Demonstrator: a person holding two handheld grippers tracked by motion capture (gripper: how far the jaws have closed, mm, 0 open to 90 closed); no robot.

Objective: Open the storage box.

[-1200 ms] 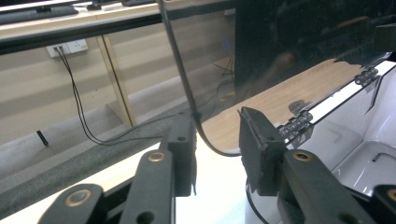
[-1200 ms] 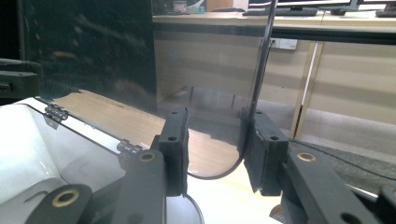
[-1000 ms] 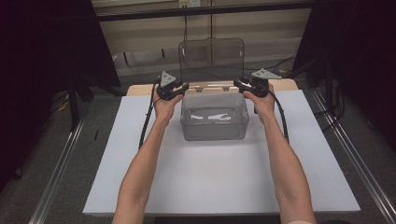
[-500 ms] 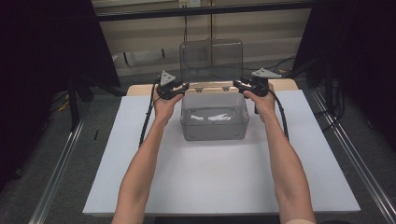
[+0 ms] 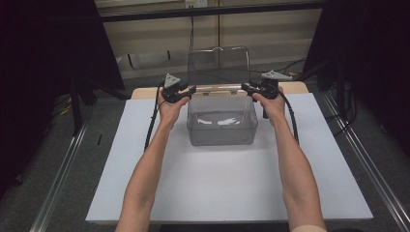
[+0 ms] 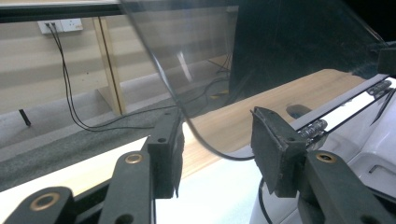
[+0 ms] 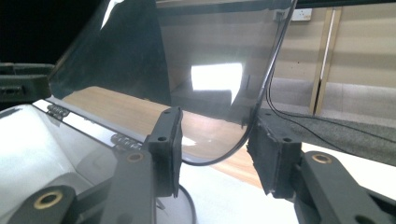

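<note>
Jaws of the left gripper (image 5: 189, 91) have just been opening and now stand apart around the lower corner of the clear lid (image 5: 218, 66), one pad just beside its edge and the other clear of it, with no squeeze on it. Those of the right gripper (image 5: 245, 88) have likewise just been opening; that corner of the lid sits between them, close to 1 pad, and whether it touches I cannot tell. Standing upright, the lid is hinged at the back rim of 1 clear plastic box (image 5: 221, 123), which rests on the white table (image 5: 232, 188) between the 2 hands. Inside the box only pale reflections show; its contents cannot be made out. 2 grippers, 1 box, 1 lid.
</note>
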